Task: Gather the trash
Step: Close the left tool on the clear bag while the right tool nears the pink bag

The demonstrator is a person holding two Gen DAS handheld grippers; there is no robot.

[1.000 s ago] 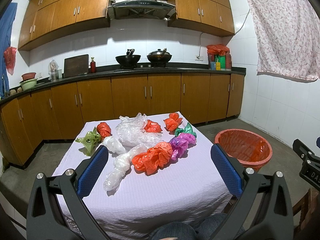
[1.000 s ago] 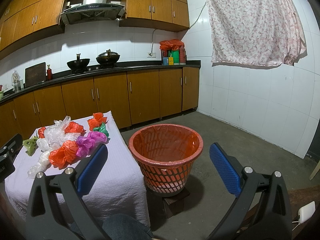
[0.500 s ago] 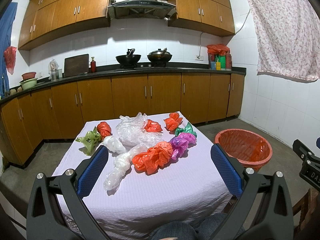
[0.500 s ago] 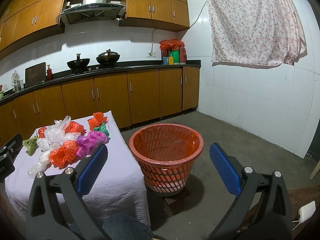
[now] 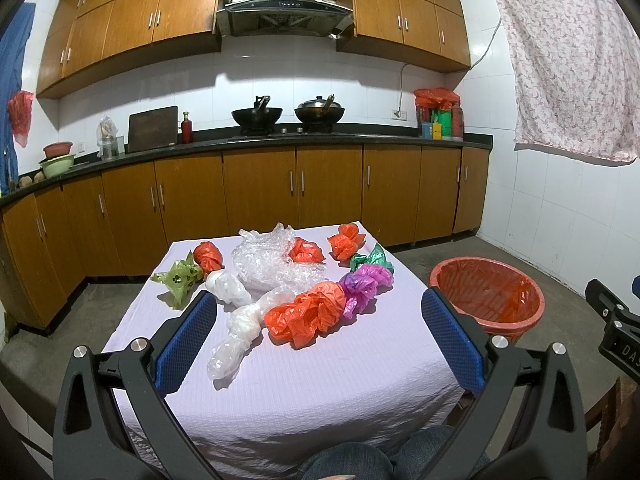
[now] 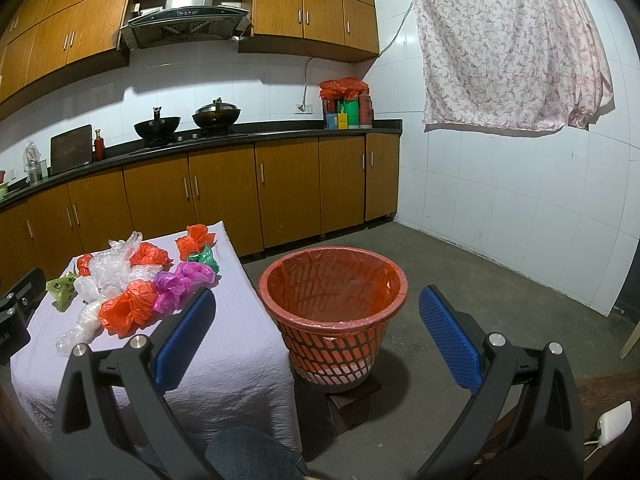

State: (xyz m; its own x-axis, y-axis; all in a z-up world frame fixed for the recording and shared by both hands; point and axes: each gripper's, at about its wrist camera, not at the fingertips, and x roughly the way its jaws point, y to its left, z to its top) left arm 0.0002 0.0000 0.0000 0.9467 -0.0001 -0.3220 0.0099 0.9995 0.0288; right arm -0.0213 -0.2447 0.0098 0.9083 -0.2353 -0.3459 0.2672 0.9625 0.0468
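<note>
Left faces table [image 5: 320, 368] — right, basket [image 6: 332, 312]; both shared.

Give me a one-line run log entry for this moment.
phase: pre-grasp | left gripper: open, empty, facing table | right gripper: open, empty, facing bin | crumpled bags: all on table | bin: lined, appears empty

Right tool [image 5: 614, 320] cut off by the left wrist view's edge, fingers out of sight. Left tool [image 6: 14, 312] likewise clipped in the right wrist view. Basket [image 5: 486, 300] base hidden behind the tabletop [image 5: 320, 376] corner. Labels on the far containers [image 6: 344, 114] too small to read.
</note>
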